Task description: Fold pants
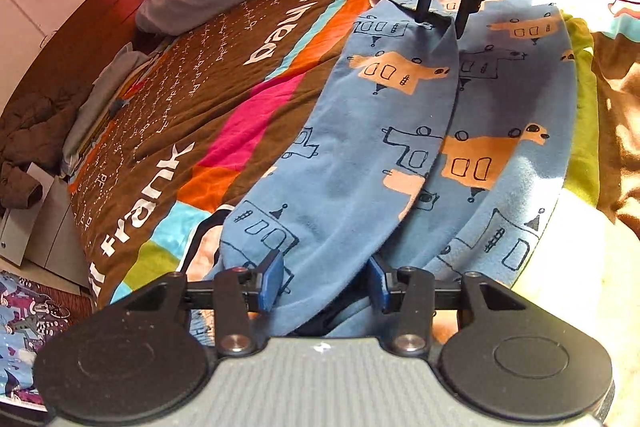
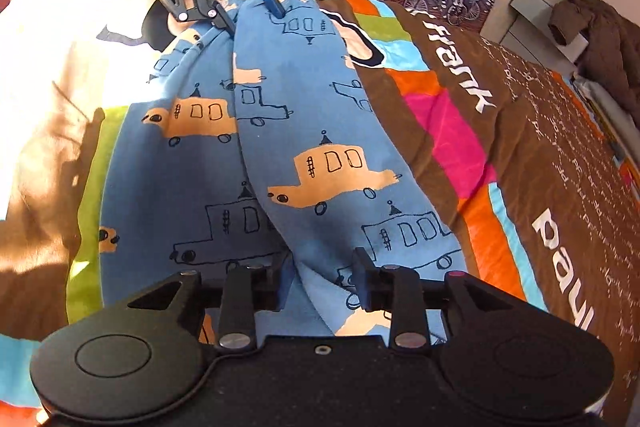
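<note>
Left wrist view, left tongs (image 1: 326, 281) part-open around pants (image 1: 384, 131) fold, right tongs (image 2: 322, 277) likewise

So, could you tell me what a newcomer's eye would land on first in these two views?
First the blue pants printed with orange cars, one leg laid over the other on the bed. Next the two grippers at opposite ends: the left gripper near the camera, the right gripper at the far end, each with cloth between its fingers. Beneath lies the brown striped bedspread with white lettering.

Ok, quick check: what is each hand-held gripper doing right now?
Left hand-held gripper: open, fingers either side of one end of the blue pants.
Right hand-held gripper: open, straddling the other end.
</note>
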Demonstrator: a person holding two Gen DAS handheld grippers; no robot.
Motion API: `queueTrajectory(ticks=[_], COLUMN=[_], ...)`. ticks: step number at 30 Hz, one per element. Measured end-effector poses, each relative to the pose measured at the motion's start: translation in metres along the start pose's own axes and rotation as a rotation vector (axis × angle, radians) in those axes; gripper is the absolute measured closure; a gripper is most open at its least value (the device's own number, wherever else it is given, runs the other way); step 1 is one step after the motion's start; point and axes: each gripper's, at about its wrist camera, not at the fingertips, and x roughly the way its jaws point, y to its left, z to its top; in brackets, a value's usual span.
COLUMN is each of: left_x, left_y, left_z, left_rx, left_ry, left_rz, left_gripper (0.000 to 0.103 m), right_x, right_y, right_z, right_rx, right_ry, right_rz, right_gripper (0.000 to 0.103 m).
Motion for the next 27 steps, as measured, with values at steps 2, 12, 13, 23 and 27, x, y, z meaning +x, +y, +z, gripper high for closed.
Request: queueTrajectory(ticks=[2, 12, 13, 23, 27], left_x=[0.004, 0.011, 0.011, 0.016, 0.009], left_y=[-0.003, -0.006, -0.006, -0.01, -0.007], left_z=[0.002, 0.002, 0.002, 0.004, 0.007], left_rx=[0.012, 0.081, 0.085, 0.116, 0.094], left_ry=[0.005, 0.034, 0.036, 0.046, 0.028], left_rz=[-0.009, -0.026, -0.027, -0.016, -0.026], left_gripper=[0.055, 0.083, 0.084, 0.094, 0.099], right_x=[0.002, 0.007, 0.006, -0.01, -0.011], right_y=[0.001, 0.009, 0.008, -0.009, -0.007], right_z=[0.002, 0.004, 0.004, 0.004, 0.001], right_rx=[-0.032, -0.145, -0.134, 0.02, 0.021], right_ry=[0.006, 0.054, 0.049, -0.015, -0.009], right_rz=[-0.001, 0.008, 0.007, 0.015, 0.017], right_gripper=[0.07, 0.094, 0.098, 0.103, 0.103])
